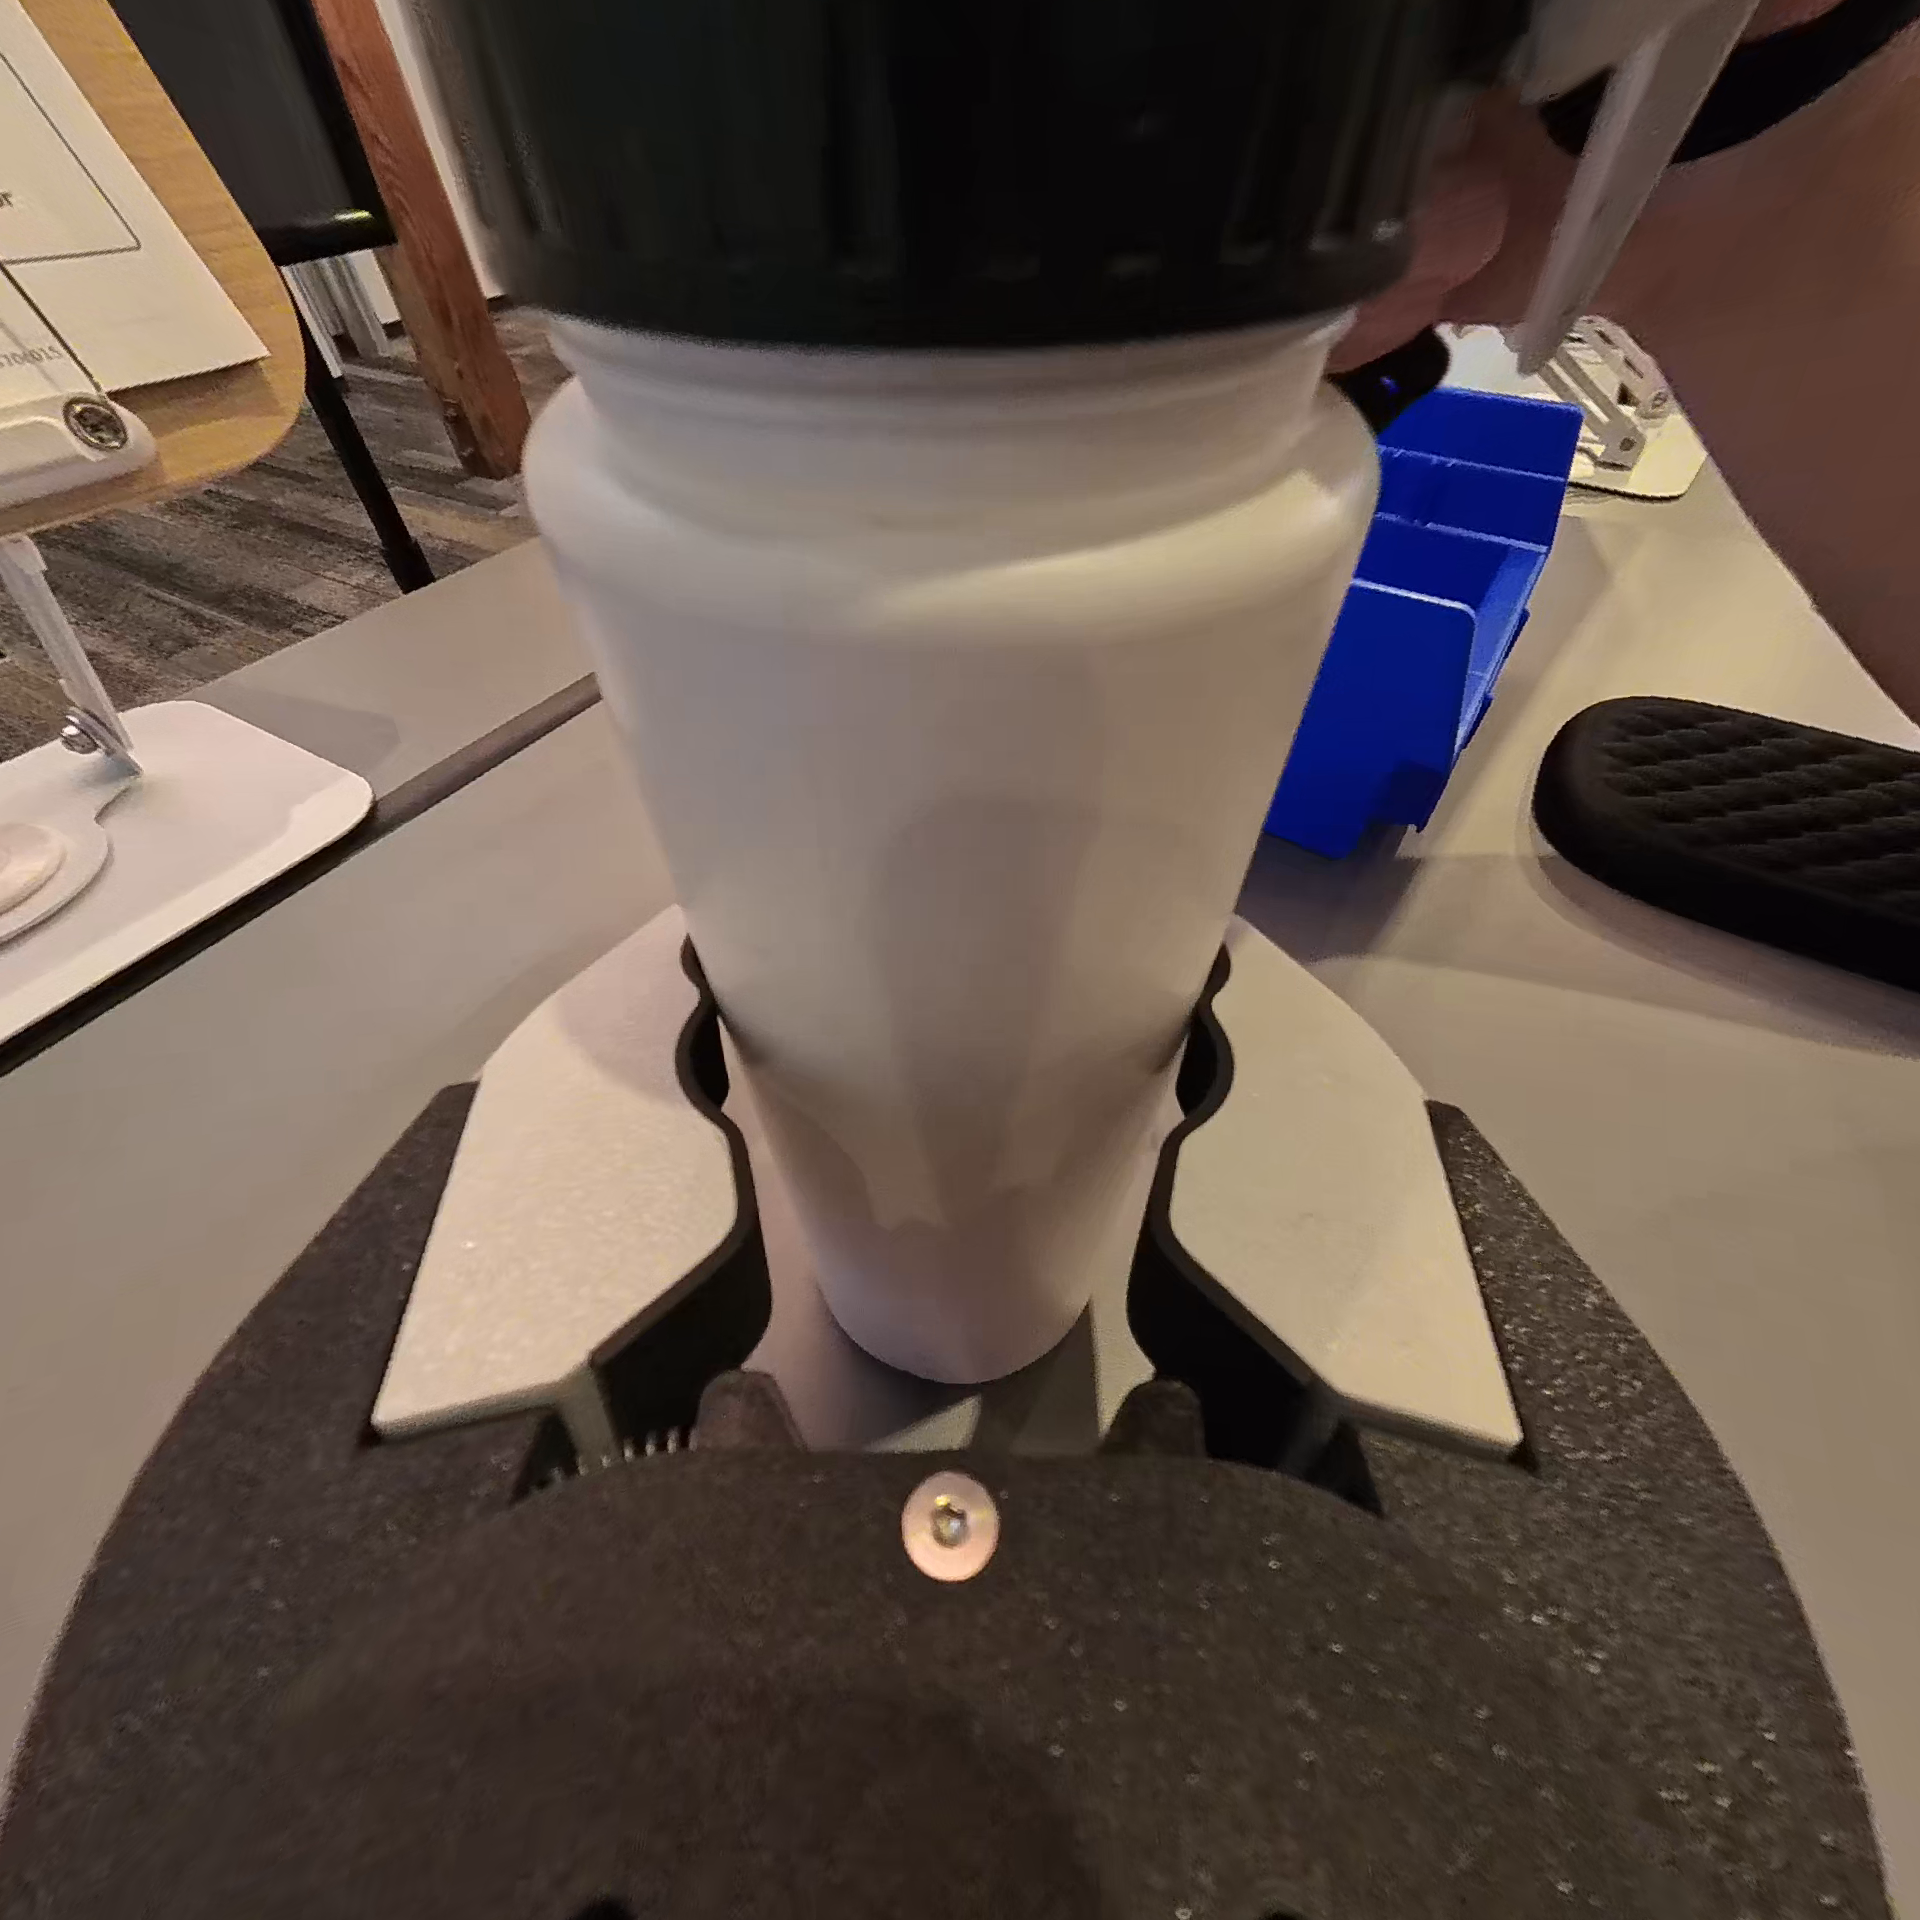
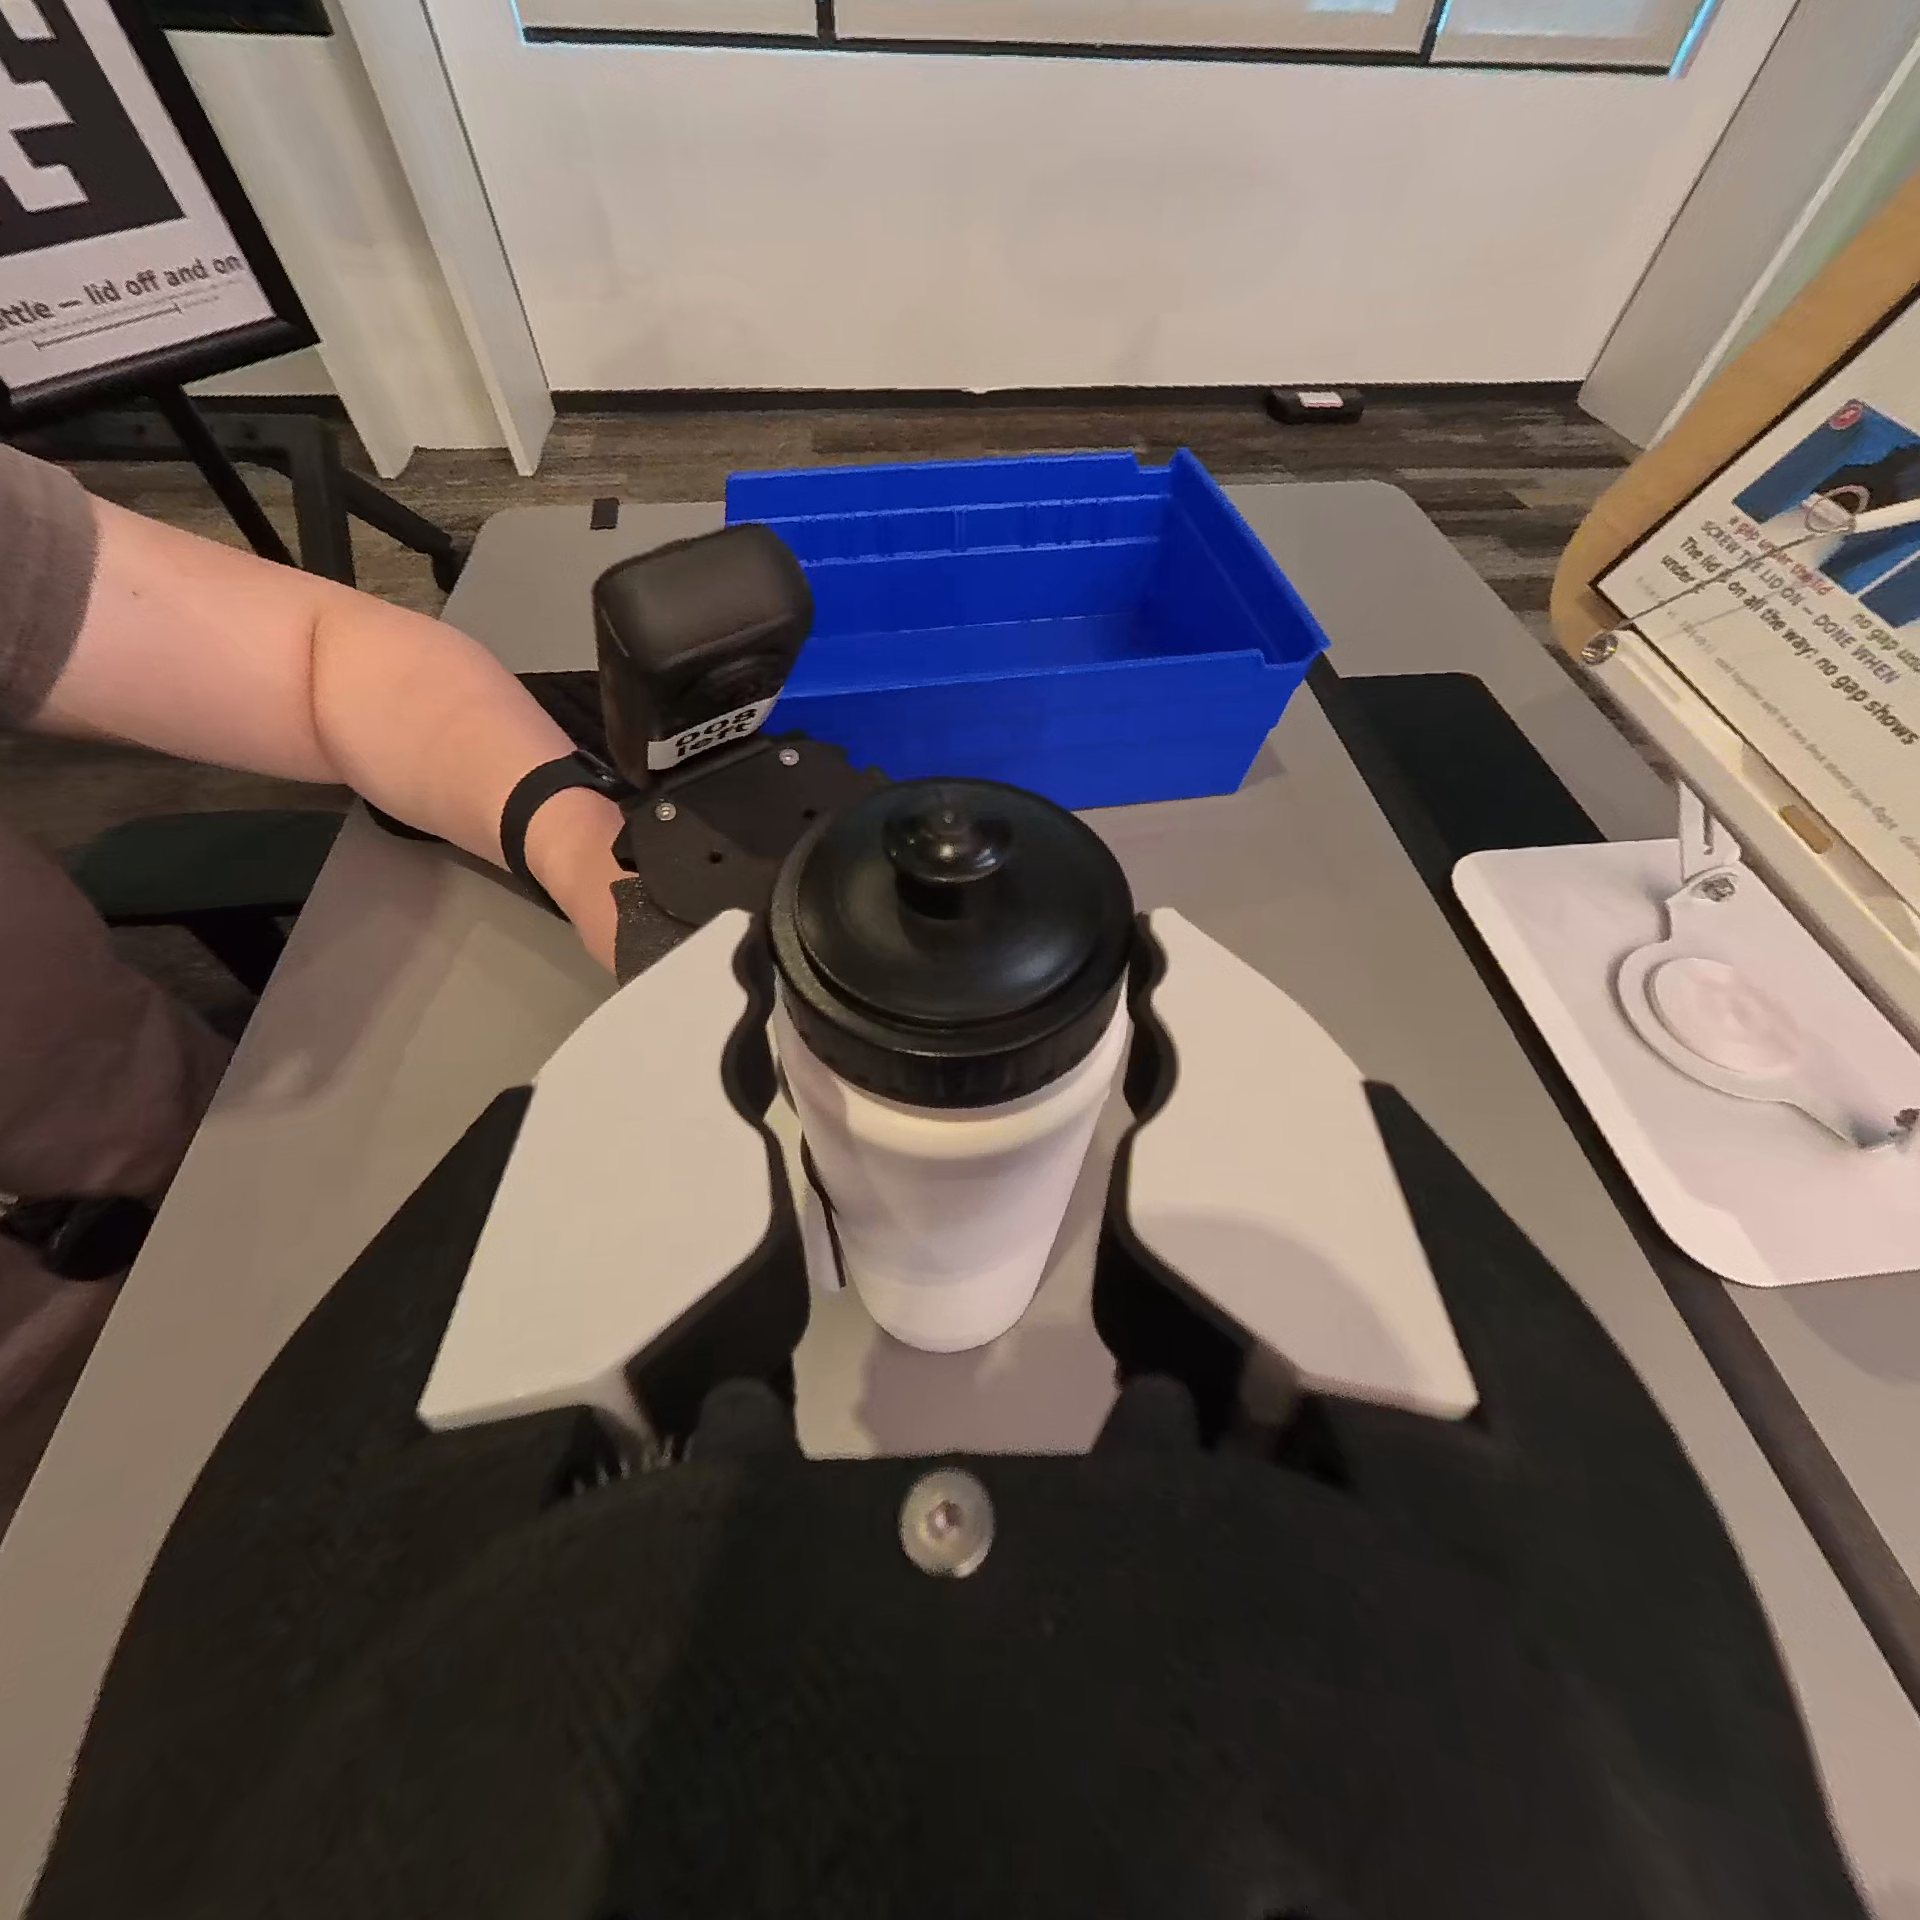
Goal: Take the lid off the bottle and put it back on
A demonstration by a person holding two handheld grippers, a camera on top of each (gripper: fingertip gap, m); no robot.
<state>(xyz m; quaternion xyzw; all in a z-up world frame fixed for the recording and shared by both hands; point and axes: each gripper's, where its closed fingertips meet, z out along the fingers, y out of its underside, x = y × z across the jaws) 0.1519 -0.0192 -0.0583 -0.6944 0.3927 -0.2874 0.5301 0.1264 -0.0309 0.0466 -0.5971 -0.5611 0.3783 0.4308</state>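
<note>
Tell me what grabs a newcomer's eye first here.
The white bottle with its black lid stands upright mid-table, lid on. The left gripper clamps its body while the right gripper brackets the lid. Behind sits a bright blue bin.

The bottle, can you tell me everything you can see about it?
The bottle is white, plastic-looking and stands upright on the grey table. Its black ribbed lid is on, with a small spout on top. The body narrows below its shoulder. The left gripper squeezes the body from both sides. The right gripper sits around the lid. A blue bin sits behind it, not touching.
</note>
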